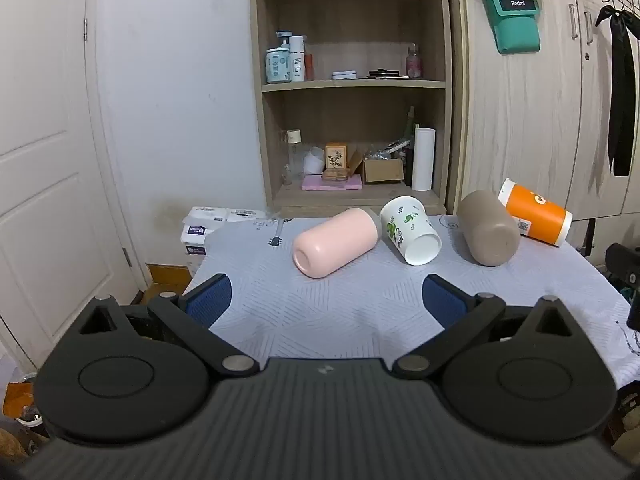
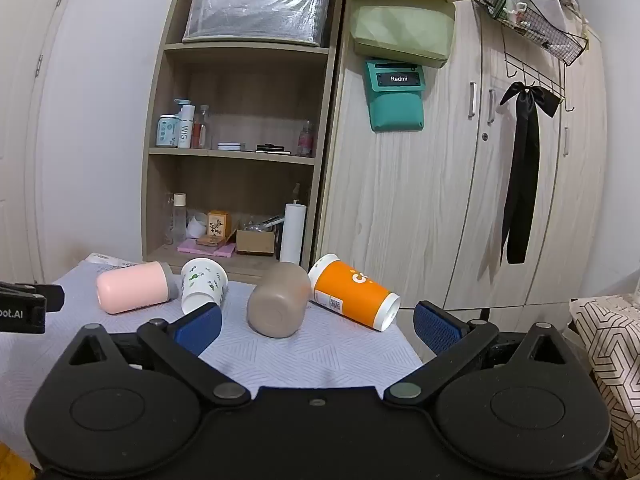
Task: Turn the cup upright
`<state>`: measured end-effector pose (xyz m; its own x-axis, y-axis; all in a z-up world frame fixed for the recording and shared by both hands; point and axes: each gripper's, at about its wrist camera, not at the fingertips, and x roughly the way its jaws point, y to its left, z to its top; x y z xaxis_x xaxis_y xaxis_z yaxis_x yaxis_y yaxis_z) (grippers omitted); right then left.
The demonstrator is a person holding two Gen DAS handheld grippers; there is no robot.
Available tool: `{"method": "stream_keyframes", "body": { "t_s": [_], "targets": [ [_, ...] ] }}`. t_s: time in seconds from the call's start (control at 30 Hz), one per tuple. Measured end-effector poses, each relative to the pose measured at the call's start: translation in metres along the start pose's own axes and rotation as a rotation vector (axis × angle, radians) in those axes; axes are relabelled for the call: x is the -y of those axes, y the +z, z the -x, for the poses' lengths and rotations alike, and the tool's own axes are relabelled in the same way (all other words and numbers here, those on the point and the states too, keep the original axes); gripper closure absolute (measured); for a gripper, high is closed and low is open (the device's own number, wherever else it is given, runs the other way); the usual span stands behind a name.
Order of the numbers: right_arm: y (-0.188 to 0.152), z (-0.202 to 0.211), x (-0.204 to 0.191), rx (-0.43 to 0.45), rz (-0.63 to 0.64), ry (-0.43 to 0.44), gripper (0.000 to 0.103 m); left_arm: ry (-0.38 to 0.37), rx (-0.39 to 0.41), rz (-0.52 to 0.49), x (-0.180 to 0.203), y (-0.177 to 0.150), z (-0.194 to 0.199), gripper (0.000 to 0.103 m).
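four cups (image 1: 335, 242) lie sideways, apparently.

Four cups lie on their sides in a row. The smooth pink plastic cup (image 1: 335, 241) shows its closed base. Just beside it, the white paper cup with green leaf print (image 1: 410, 234) lies tipped. The taupe plastic cup (image 1: 488, 229) lies next, then the orange-sleeved paper cup (image 1: 534, 213), leaning against it.
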<state>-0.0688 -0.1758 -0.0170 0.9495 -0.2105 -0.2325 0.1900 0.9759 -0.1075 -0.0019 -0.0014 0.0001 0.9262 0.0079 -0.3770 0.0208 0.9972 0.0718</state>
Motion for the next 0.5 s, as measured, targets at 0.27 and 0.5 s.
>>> {"method": "stream_keyframes", "body": {
  "t_s": [0.27,0.5],
  "targets": [
    [0.001,0.003,0.000,0.004,-0.005,-0.004,0.000,0.001,-0.042,0.004,0.004,-0.003,-0.009,0.000],
    [0.001,0.005,-0.003,0.011,0.004,-0.006,0.000,0.022,-0.062,0.014,-0.006,-0.004,-0.014,0.000]
  ]
}}
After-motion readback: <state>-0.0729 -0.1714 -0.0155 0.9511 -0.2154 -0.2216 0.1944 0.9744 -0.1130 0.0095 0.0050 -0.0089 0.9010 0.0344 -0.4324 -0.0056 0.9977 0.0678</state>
